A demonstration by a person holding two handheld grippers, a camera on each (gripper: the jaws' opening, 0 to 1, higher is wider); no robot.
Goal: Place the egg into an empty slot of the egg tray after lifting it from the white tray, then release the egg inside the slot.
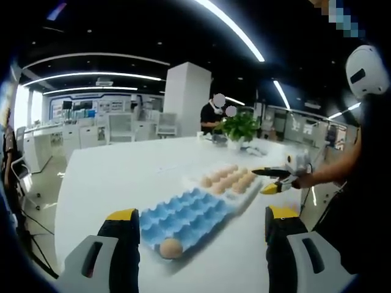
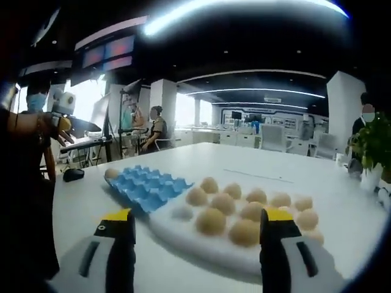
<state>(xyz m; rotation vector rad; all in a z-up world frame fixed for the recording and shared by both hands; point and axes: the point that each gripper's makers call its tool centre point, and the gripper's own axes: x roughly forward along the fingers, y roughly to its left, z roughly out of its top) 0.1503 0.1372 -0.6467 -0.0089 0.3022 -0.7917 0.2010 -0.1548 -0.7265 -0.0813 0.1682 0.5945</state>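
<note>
Egg [image 1: 170,248] smooth, oval, in dimpled tray [image 1: 183,217].

Open office: white pillar [image 1: 186,97], ceiling light strips [image 1: 235,29], potted plant [image 1: 240,128].

In the right gripper view, the near edge of the white tray [image 2: 201,247] is partly covered by the right gripper's [image 2: 194,244] yellow-tipped jaws. At the right, a potted plant [image 2: 372,146] is cut off by the picture's edge. In the left gripper view, the people at the far end [image 1: 215,116] are too small to be made out.
</note>
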